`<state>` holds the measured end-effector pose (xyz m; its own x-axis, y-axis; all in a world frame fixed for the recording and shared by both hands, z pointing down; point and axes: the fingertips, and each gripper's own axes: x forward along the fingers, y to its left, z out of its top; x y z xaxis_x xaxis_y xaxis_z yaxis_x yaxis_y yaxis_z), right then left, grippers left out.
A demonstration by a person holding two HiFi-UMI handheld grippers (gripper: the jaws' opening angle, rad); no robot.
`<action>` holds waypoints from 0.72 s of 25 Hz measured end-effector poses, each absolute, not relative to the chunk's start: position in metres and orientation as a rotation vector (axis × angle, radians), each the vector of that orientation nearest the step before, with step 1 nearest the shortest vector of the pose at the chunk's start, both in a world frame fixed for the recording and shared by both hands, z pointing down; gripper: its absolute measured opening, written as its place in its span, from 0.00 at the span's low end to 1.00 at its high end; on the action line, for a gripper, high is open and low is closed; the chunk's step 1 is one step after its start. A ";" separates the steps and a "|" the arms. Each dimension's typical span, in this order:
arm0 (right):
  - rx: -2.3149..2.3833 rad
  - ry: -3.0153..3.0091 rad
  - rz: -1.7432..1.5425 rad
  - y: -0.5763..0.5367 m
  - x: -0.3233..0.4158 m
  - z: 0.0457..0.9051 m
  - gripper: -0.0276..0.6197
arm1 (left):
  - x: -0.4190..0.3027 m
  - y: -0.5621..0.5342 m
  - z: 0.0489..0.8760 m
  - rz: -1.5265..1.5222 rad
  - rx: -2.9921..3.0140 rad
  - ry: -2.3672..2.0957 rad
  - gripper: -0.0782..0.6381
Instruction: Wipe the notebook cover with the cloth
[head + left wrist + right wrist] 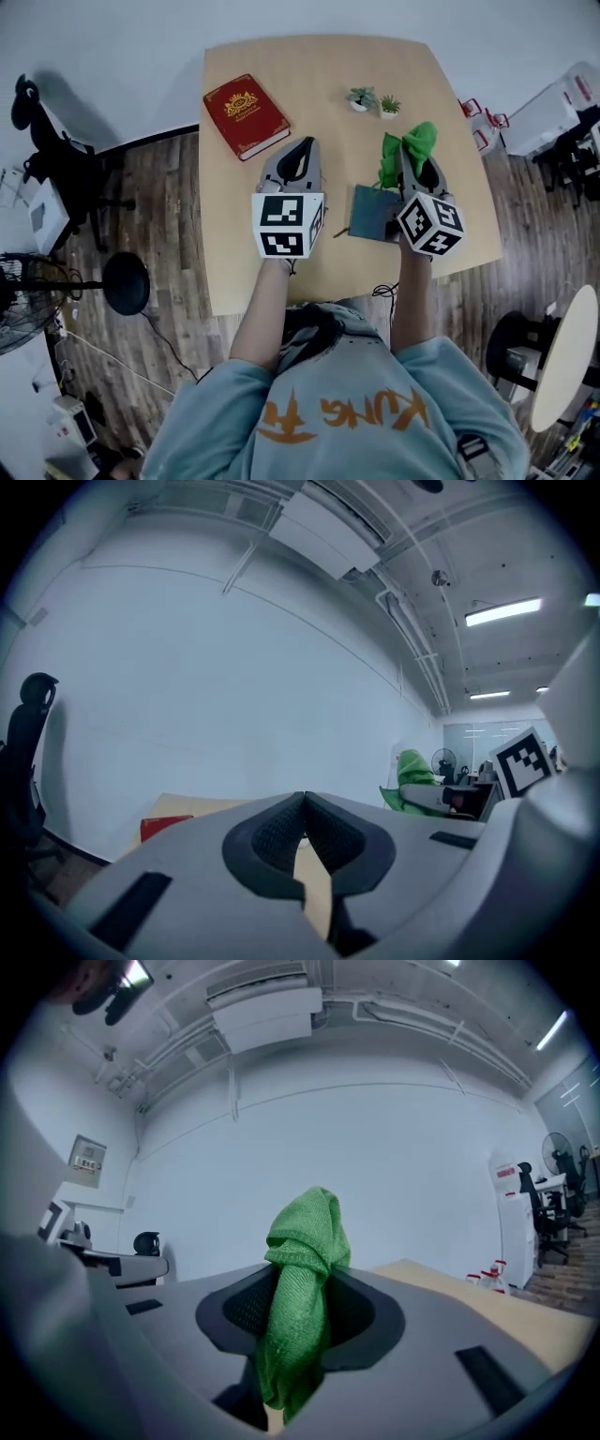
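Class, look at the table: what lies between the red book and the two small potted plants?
Nothing: in the head view, only bare tabletop separates the red book from the potted plants.

The table (234, 272) lies bare along its left and near side, open to pass; a red book (246, 115) blocks the far left corner; two small plants (361, 97) stand at far centre, with bare wood between book and plants; the notebook (372, 214) and the cloth (417, 139) pinched in the right gripper (410, 152) crowd the right.
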<state>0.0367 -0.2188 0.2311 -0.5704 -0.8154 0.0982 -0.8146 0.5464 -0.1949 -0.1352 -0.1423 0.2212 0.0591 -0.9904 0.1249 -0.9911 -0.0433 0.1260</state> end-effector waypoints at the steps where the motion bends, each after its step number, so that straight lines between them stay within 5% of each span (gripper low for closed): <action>1: -1.421 2.770 -0.307 -0.216 0.033 0.220 0.24 | -0.136 -0.141 0.211 -0.015 2.153 -2.060 0.13; 18: -1.269 2.924 -0.044 -0.204 0.014 0.156 0.24 | -0.135 -0.122 0.151 -0.114 2.145 -2.232 0.13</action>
